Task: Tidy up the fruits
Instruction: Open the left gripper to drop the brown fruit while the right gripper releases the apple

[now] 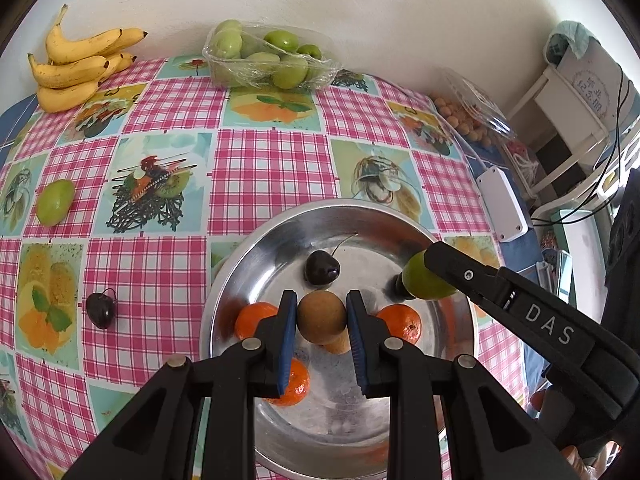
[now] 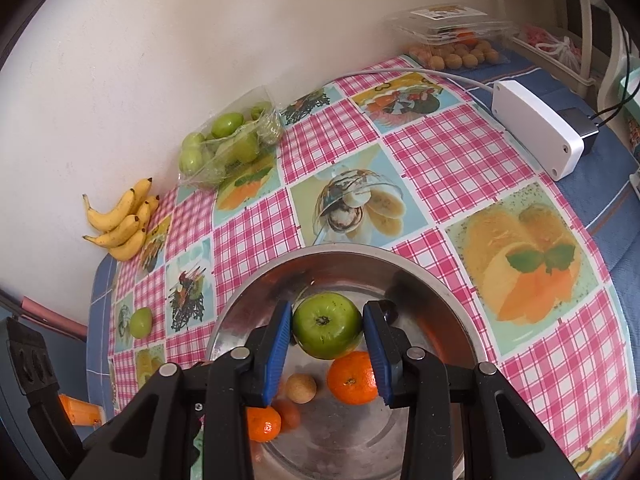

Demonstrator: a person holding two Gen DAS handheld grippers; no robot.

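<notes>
Steel bowl (image 1: 240,272) sits at 6 o'clock on the checked cloth (image 1: 256,160), under both tongs. Left gripper (image 1: 322,318) is clamped on a brown longan (image 1: 321,317) above the bowl; right gripper (image 2: 327,332) is clamped on a green apple (image 2: 326,326). Inside the bowl lie three tangerines (image 1: 402,322) and a cherry (image 1: 321,267). Another cherry (image 1: 100,310) lies at 9 o'clock, with bananas (image 1: 80,60) at 11.

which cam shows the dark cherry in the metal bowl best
The left wrist view. There the cherry lies in plain sight in the metal bowl, stem and all, just beyond the left gripper. In the right wrist view it is almost wholly hidden behind a gripper finger; only a dark sliver shows.
</notes>
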